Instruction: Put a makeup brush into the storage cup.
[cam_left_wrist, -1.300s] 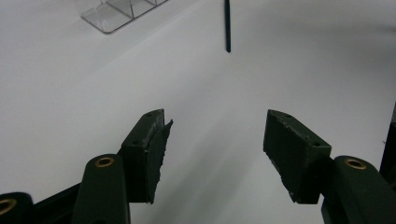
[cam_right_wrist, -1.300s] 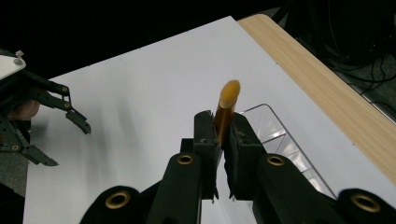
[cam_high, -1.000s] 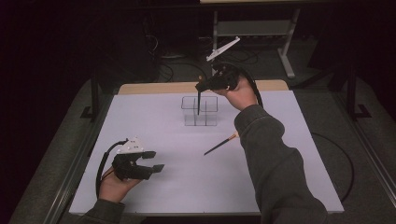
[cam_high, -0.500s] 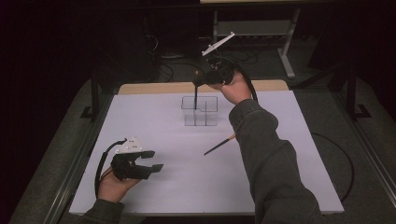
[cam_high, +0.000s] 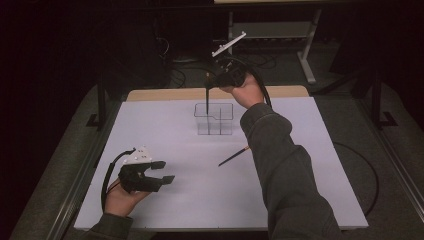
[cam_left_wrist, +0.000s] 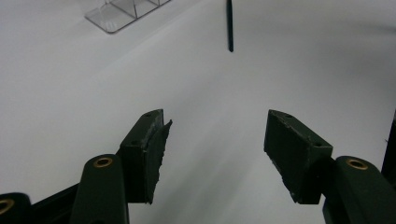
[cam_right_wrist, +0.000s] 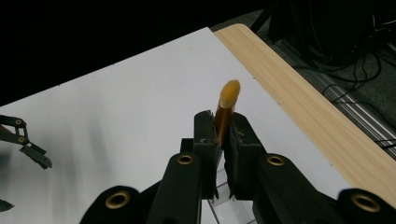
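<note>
- Right gripper, high view: held above the far part of the white table, its jaws clamped on a thin dark brush that hangs nearly upright, its lower end over the clear divided holder.
- Right gripper, right gripper view: the two black jaws press together on the brush's orange handle, whose rounded end stands out beyond them; part of the clear holder shows under the jaws.
- Left gripper, high view: rests low near the table's near left corner, well apart from the holder, jaws apart with nothing between them.
- Left gripper, left gripper view: the pads stand open over bare white surface.
- Second brush, high view: lies flat and slanted on the table between the holder and the near edge, just beside the right sleeve; also seen in the left gripper view, near the holder's corner.
</note>
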